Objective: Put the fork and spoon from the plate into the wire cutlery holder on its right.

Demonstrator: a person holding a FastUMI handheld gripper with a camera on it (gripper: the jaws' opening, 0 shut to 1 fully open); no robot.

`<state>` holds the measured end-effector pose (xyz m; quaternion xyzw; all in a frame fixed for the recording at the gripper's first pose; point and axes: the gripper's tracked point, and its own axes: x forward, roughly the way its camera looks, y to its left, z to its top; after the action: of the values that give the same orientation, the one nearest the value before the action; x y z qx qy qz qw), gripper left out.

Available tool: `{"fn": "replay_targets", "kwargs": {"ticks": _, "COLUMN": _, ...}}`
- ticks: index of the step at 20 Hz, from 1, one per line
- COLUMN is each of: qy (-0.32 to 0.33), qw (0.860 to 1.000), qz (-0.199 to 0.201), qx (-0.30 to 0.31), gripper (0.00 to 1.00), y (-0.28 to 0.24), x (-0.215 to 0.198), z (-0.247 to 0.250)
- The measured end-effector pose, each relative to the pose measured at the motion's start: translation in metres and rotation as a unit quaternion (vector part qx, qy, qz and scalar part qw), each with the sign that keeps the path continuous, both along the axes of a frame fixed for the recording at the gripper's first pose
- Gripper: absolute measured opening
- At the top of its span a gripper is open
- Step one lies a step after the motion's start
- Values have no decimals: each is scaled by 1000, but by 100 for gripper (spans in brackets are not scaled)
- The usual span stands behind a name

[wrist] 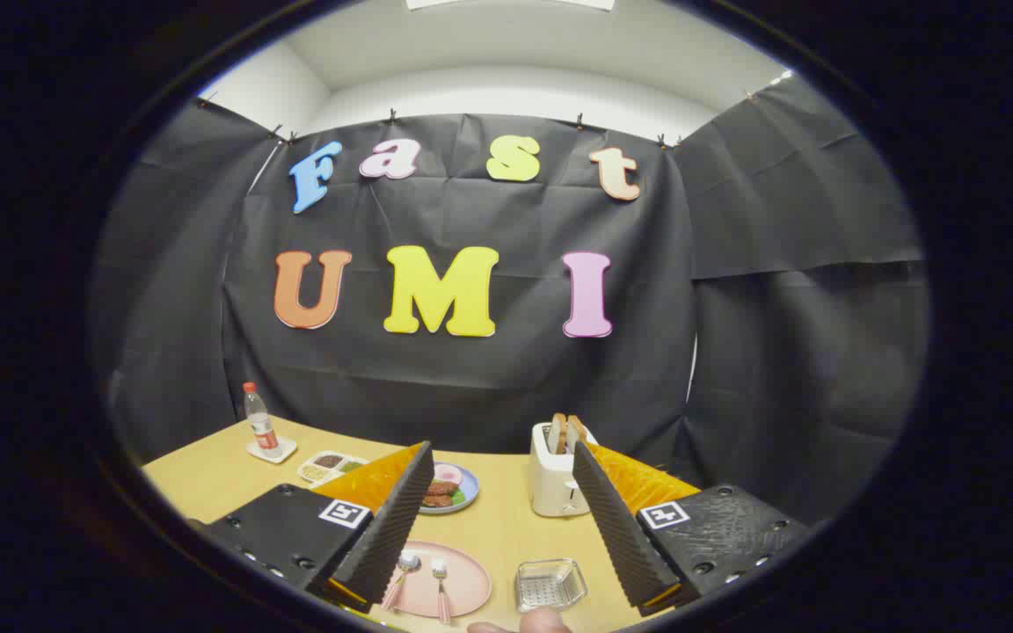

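A light wooden table (506, 519) stands before black cloth walls. The gripper (499, 479) hovers with fingers spread wide, holding nothing. Between and below them, a pink plate (464, 585) carries a pink-handled spoon (401, 576) and fork (441, 587); the wire cutlery holder (550, 584) sits just right of it.

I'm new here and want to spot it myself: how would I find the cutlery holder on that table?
Start at the wooden table and find the pink plate between the open fingers of the hand-held gripper, with a spoon and fork on it. Just right of the plate sits the wire cutlery holder. It is the only shiny, see-through metal basket, low and boxy, nearer than the pale toaster.
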<state>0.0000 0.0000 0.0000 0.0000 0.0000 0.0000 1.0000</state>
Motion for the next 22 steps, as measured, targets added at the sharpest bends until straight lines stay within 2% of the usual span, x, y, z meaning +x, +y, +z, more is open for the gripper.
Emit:
{"fn": "replay_targets", "kwargs": {"ticks": 5, "qy": 6, "qw": 1000, "qz": 11, "qx": -1, "gripper": 95, "y": 8, "x": -4, "z": 3}}
{"fn": "replay_targets", "kwargs": {"ticks": 14, "qy": 47, "qw": 998, "qz": 28, "qx": -2, "gripper": 95, "y": 26, "x": -10, "z": -28}}
{"fn": "replay_targets", "kwargs": {"ticks": 19, "qy": 125, "qw": 990, "qz": 53, "qx": -23, "gripper": 96, "y": 48, "x": -11, "z": -83}}
{"fn": "replay_targets", "kwargs": {"ticks": 22, "qy": 195, "qw": 978, "qz": 76, "qx": -24, "gripper": 96, "y": 69, "x": -11, "z": -129}}
